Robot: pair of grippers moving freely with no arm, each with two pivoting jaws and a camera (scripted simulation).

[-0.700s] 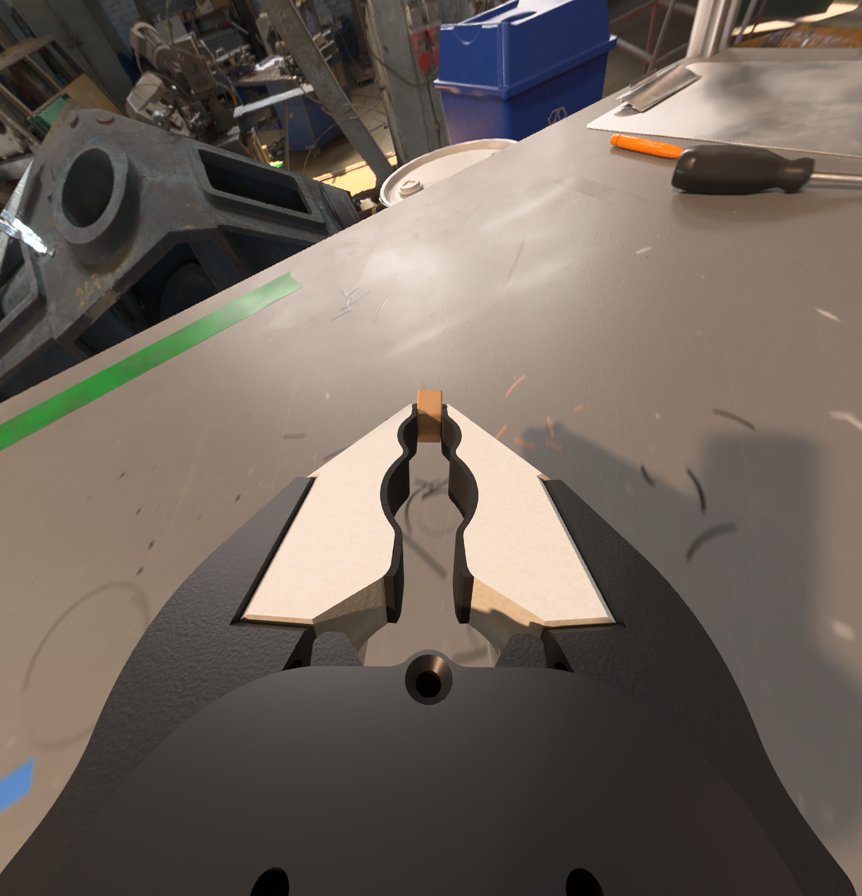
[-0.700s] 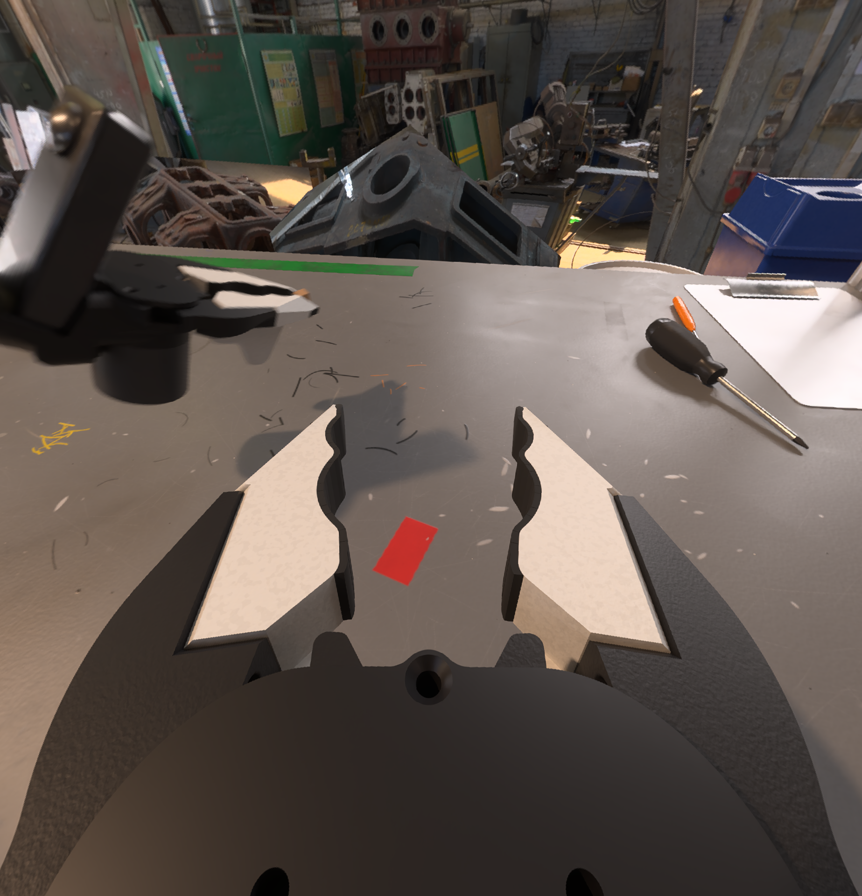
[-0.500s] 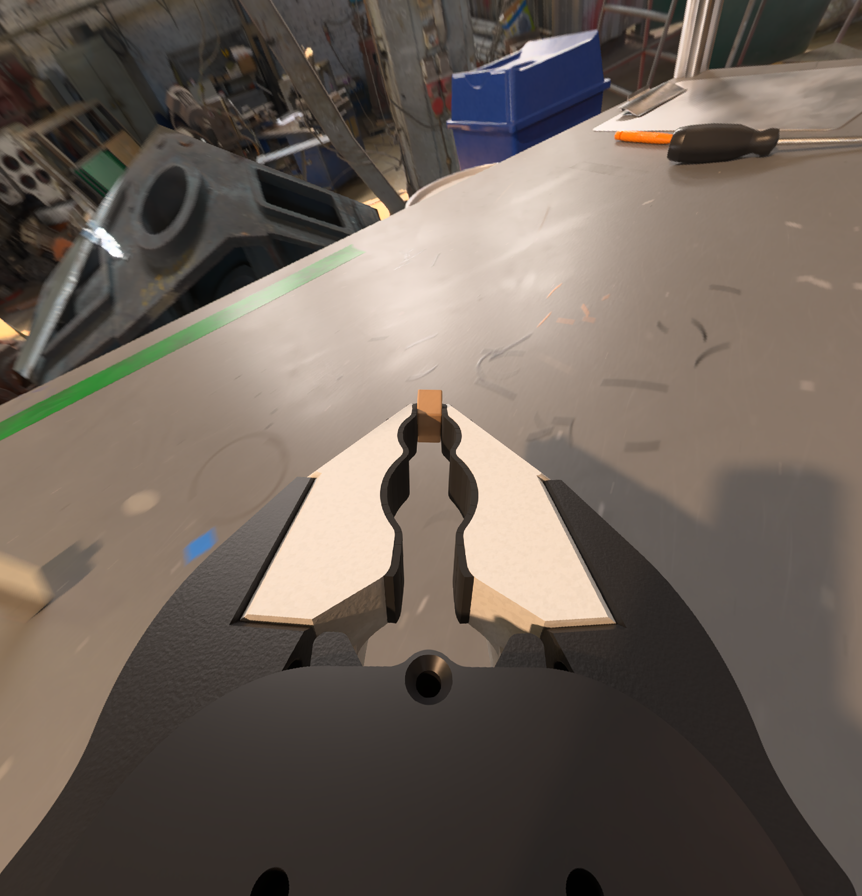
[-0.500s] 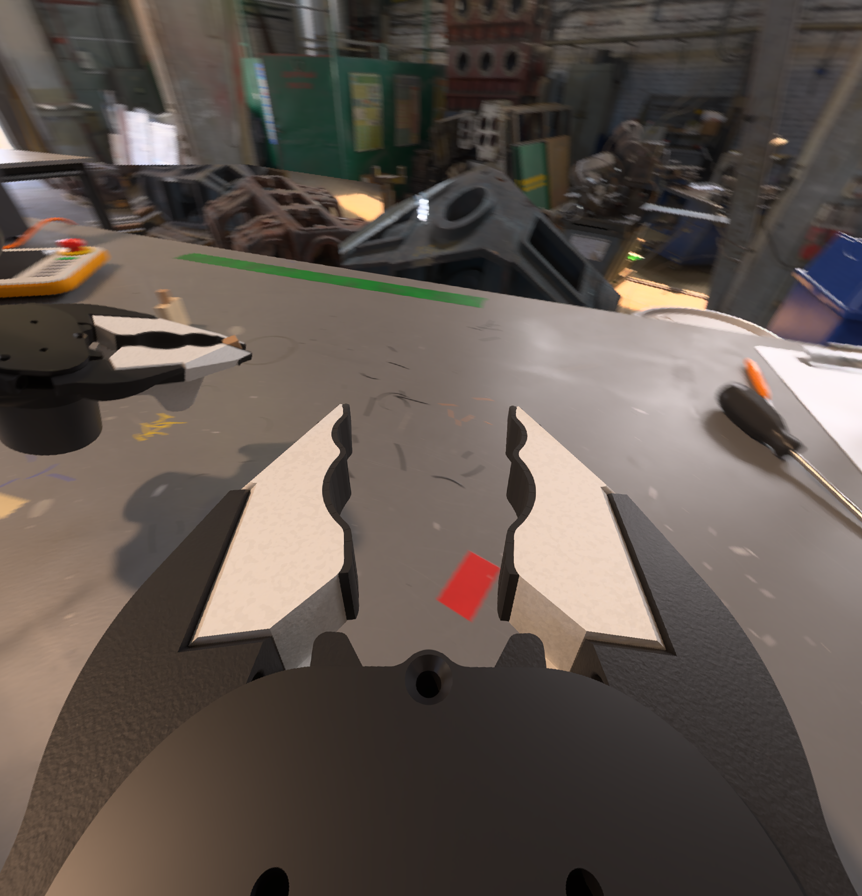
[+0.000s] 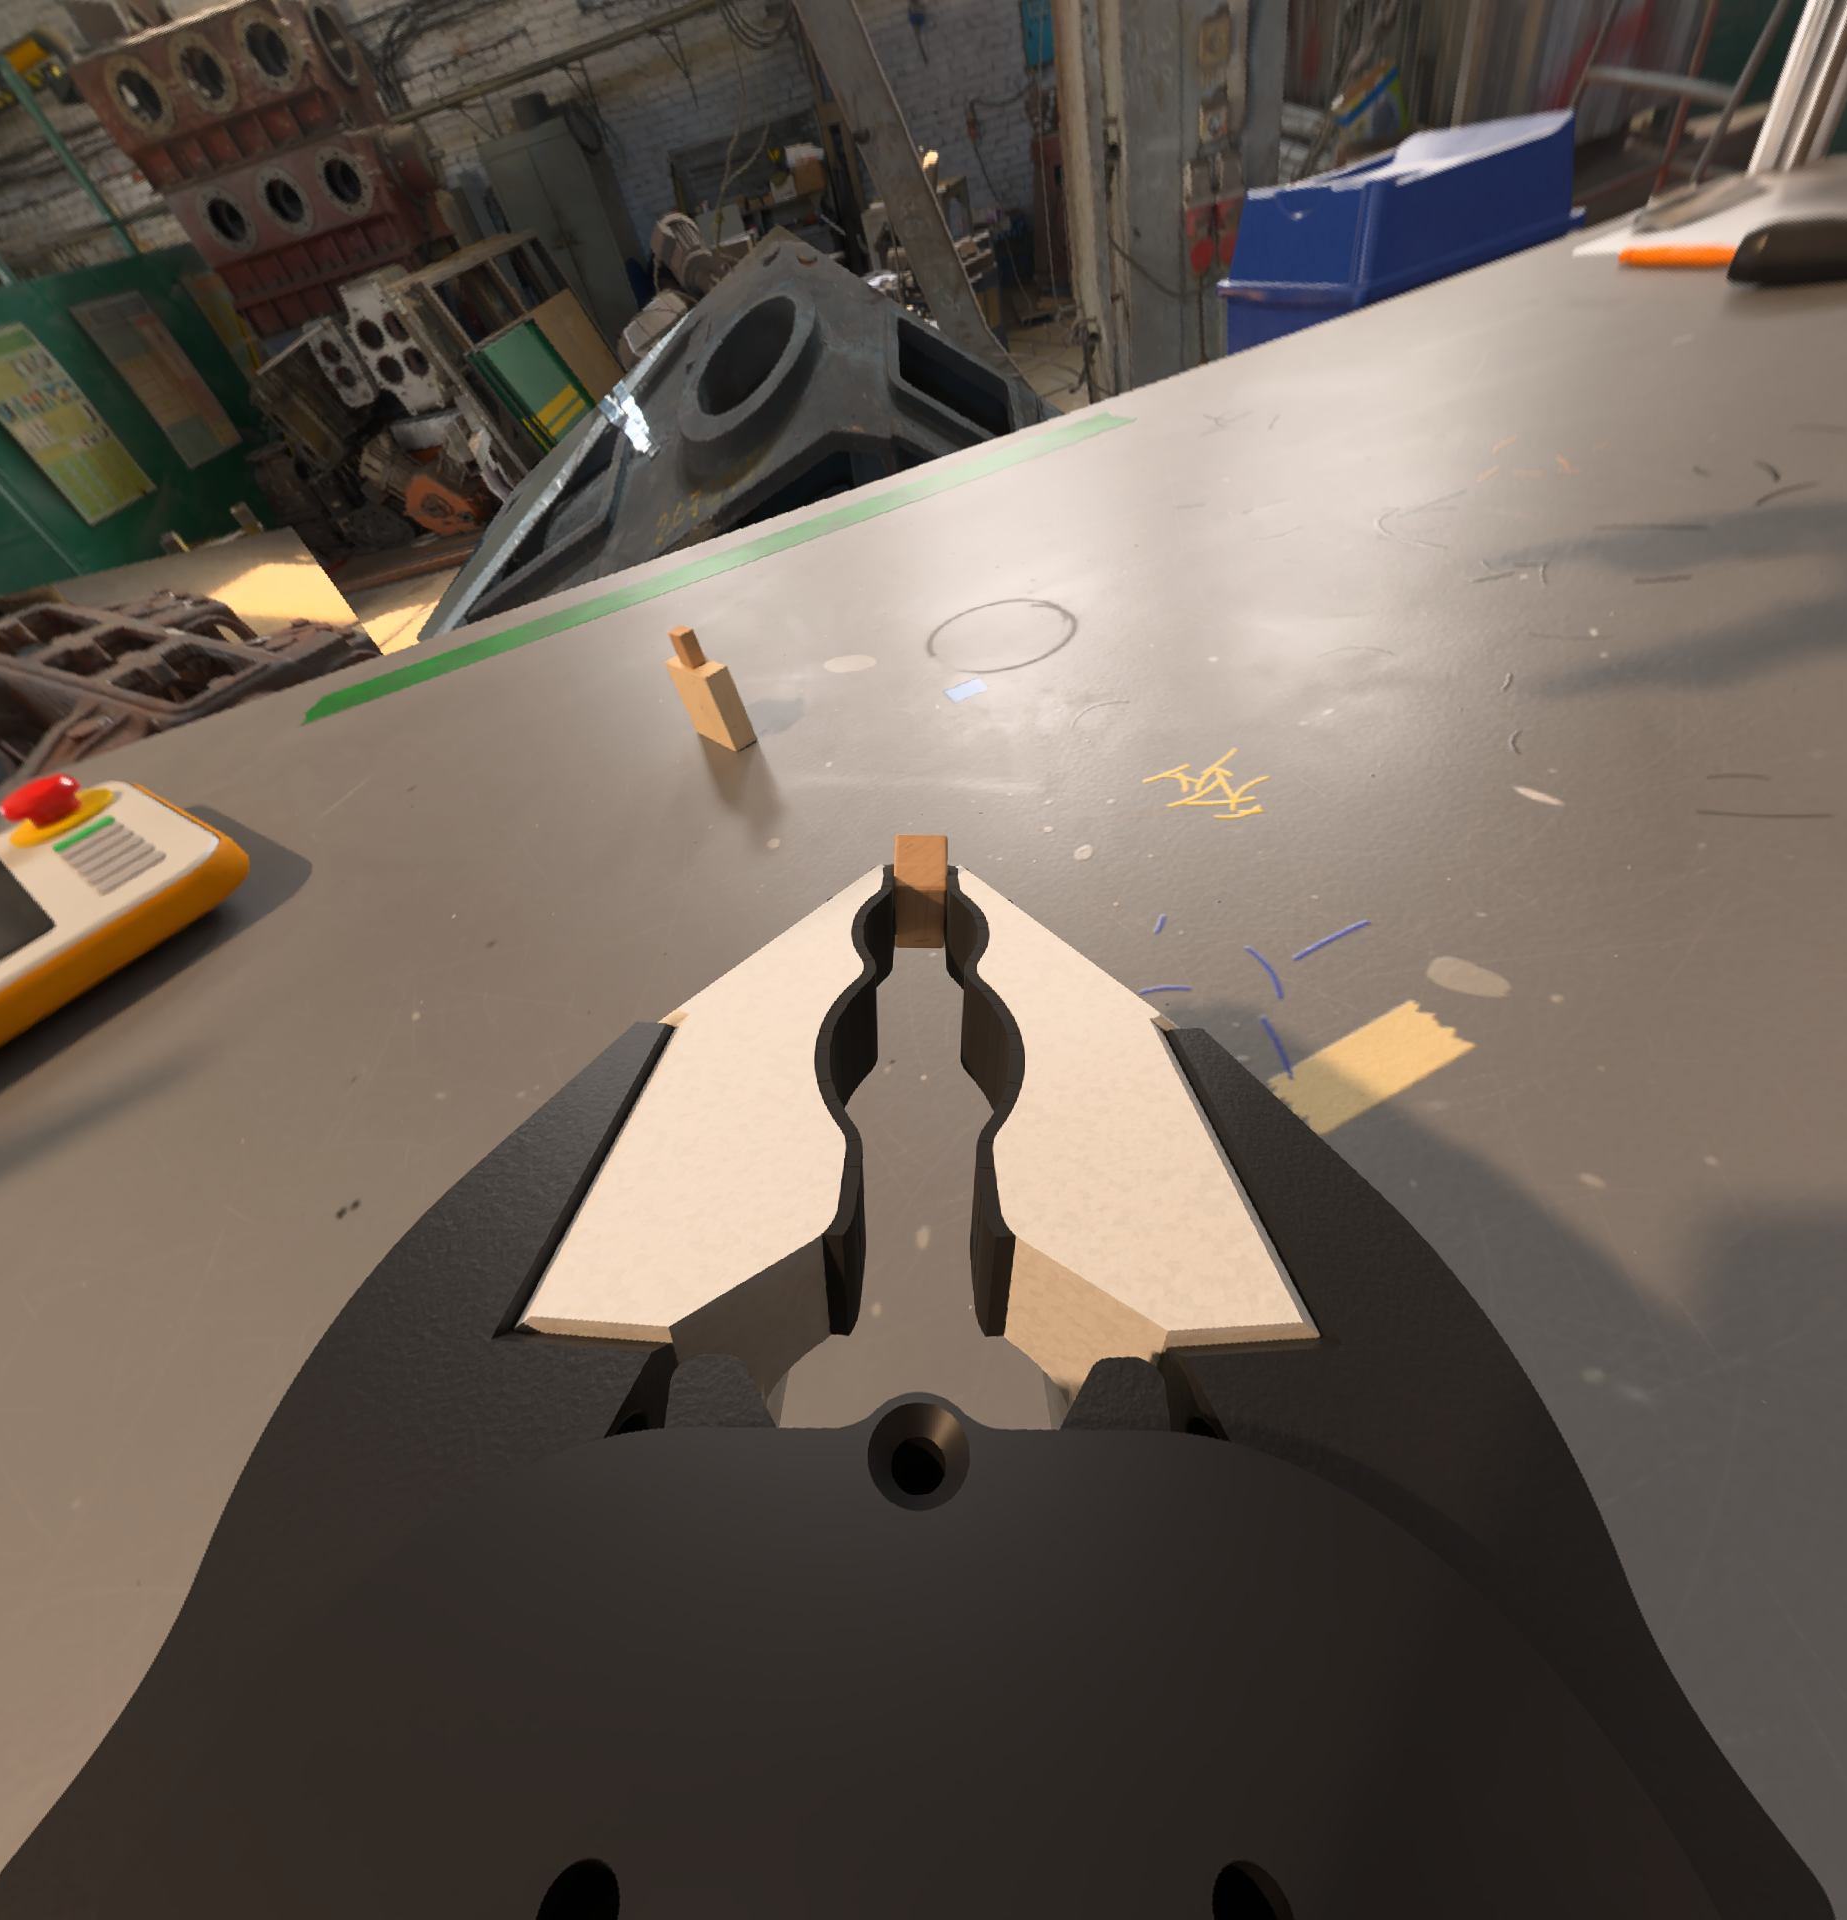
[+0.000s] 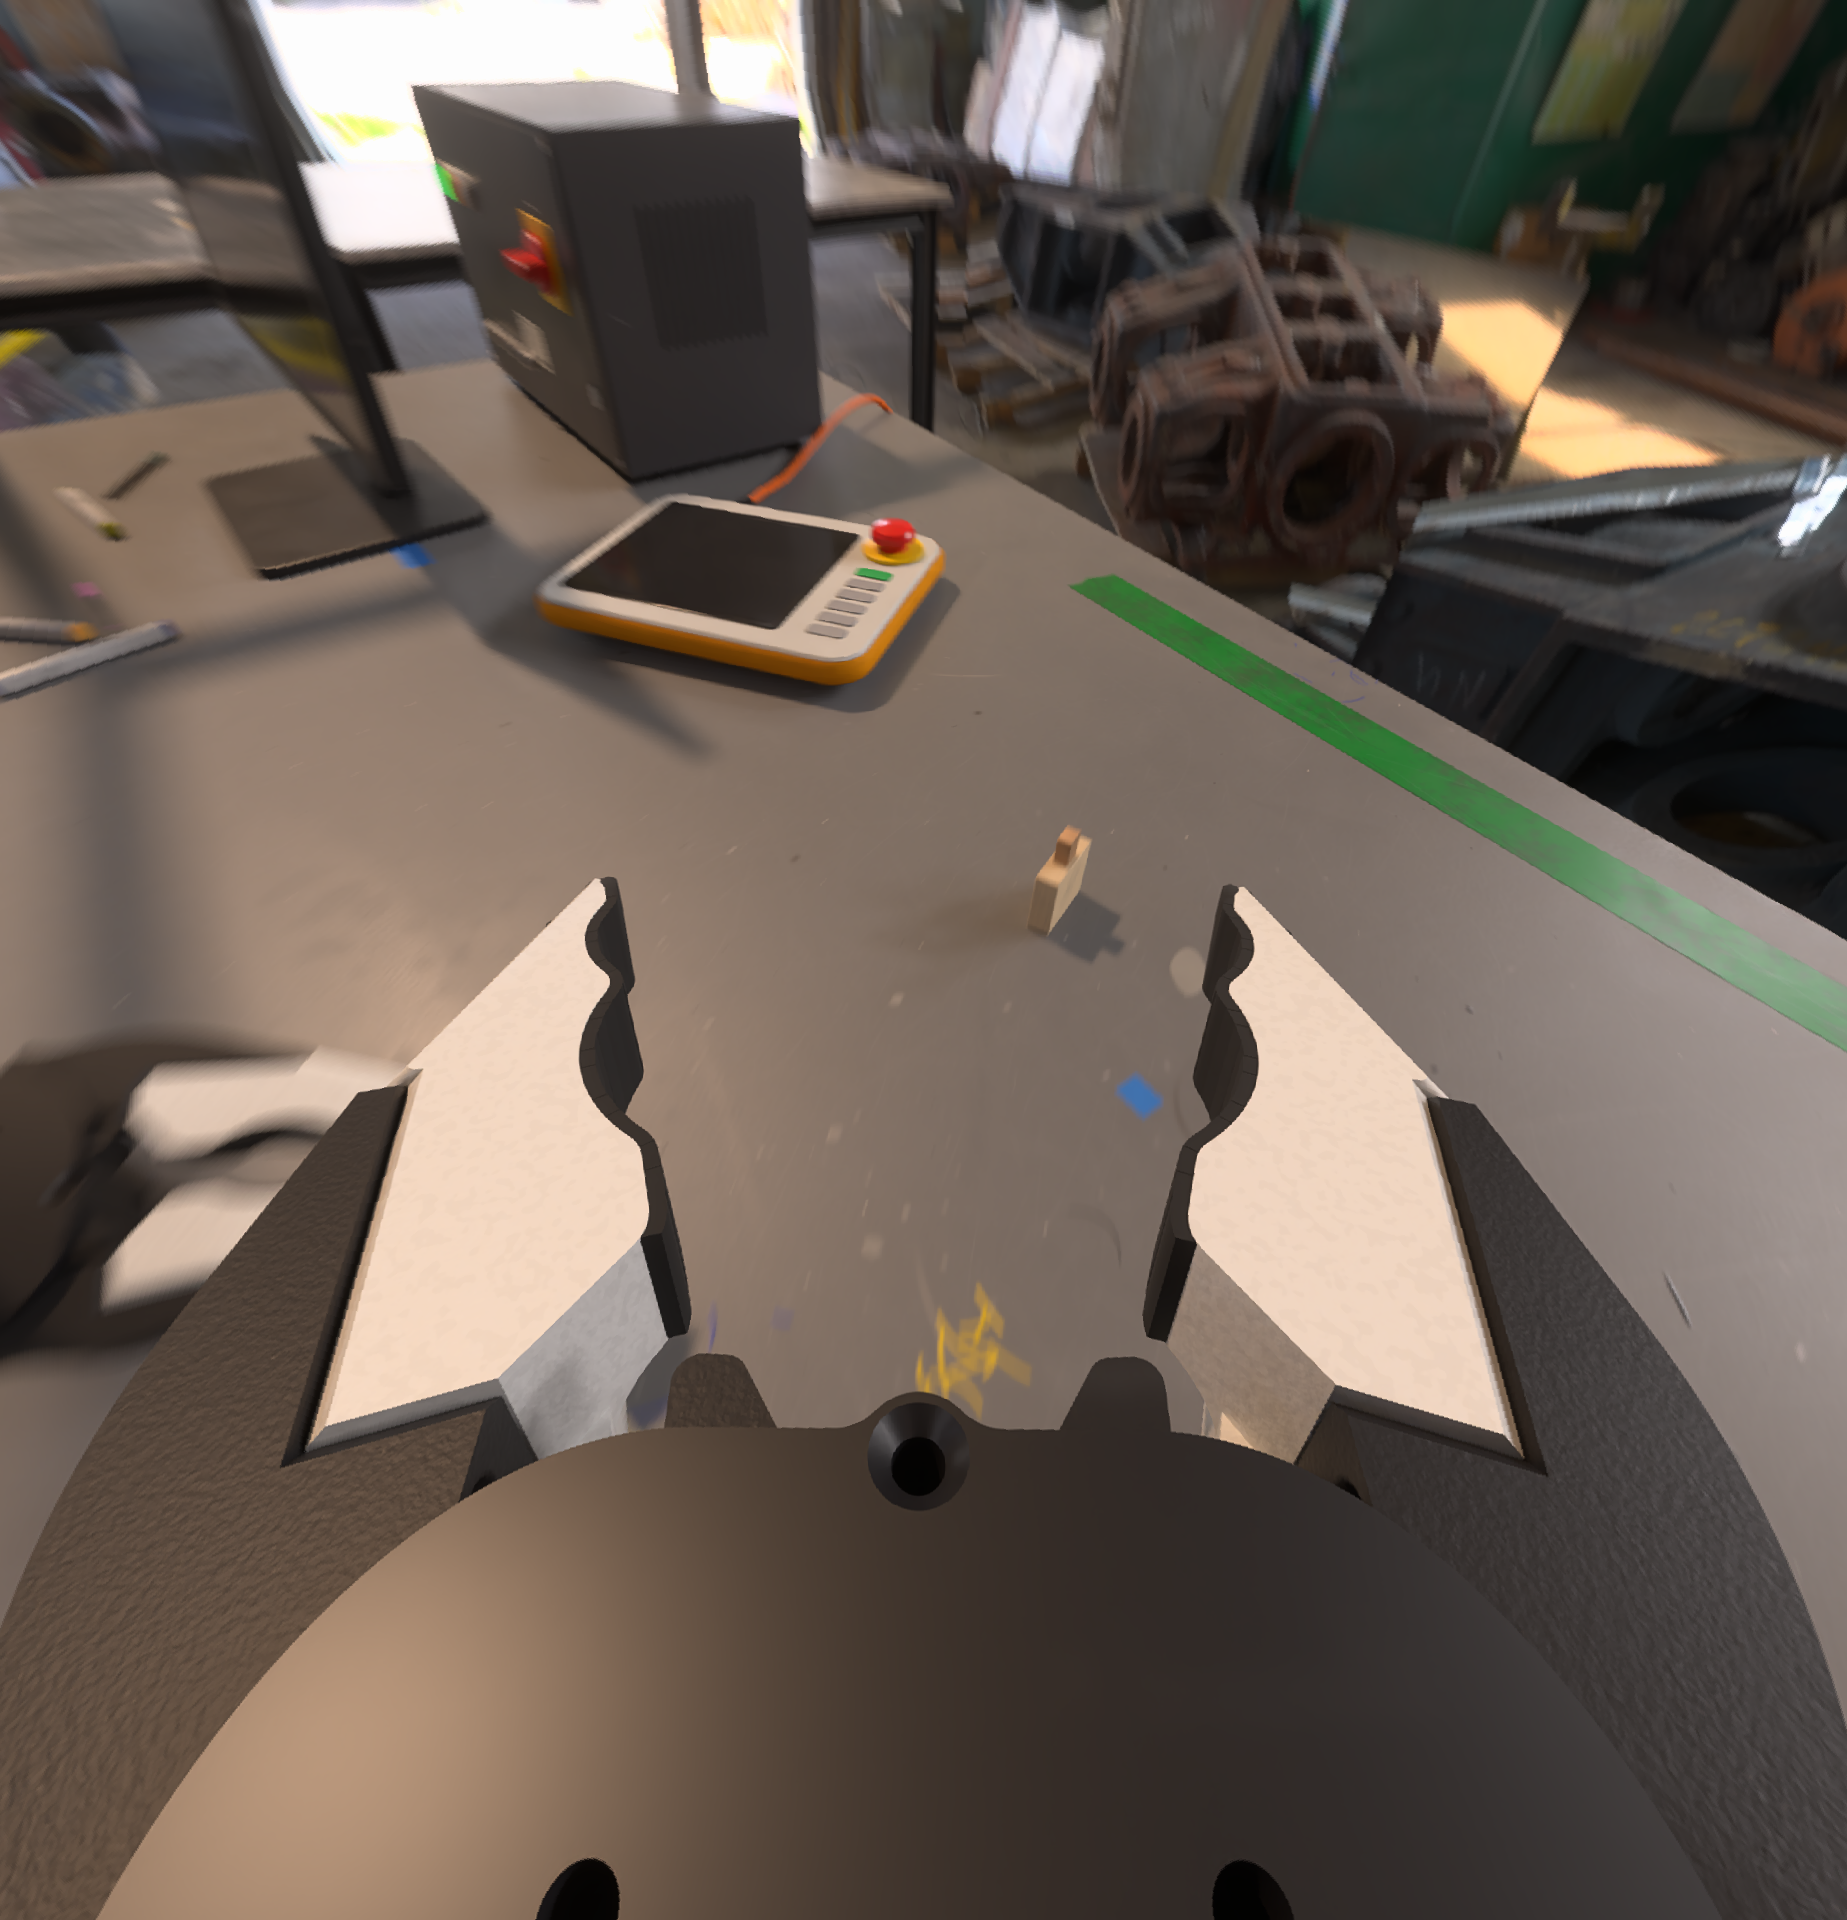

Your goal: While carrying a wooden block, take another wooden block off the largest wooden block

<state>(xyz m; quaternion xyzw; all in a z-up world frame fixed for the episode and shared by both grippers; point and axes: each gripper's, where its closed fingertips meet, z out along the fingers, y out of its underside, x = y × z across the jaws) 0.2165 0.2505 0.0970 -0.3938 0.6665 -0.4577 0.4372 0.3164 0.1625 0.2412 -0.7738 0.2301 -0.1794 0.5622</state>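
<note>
My left gripper point(image 5: 920, 883) is shut on a small brown wooden block point(image 5: 920, 878) at its fingertips, above the grey table. Ahead and to the left stands the largest wooden block point(image 5: 713, 707), pale, with a small darker wooden block point(image 5: 686, 645) on top. In the right wrist view the same pale block point(image 6: 1054, 896) with the small block point(image 6: 1073, 845) on it stands ahead, slightly right of centre. My right gripper point(image 6: 919, 904) is open and empty, short of the blocks. The left gripper shows blurred at that view's left edge point(image 6: 171, 1143).
An orange-edged pendant with a red button point(image 5: 77, 904) lies at the left, also in the right wrist view point(image 6: 742, 592). A dark box point(image 6: 638, 260) and a stand base point(image 6: 347, 499) are behind it. Green tape point(image 5: 711, 561) marks the table's far edge. A screwdriver point(image 5: 1792, 249) lies far right.
Both grippers have swung to the left. The stacked blocks and the pendant have come into both views. The left gripper still holds its small block; the right one has opened wider.
</note>
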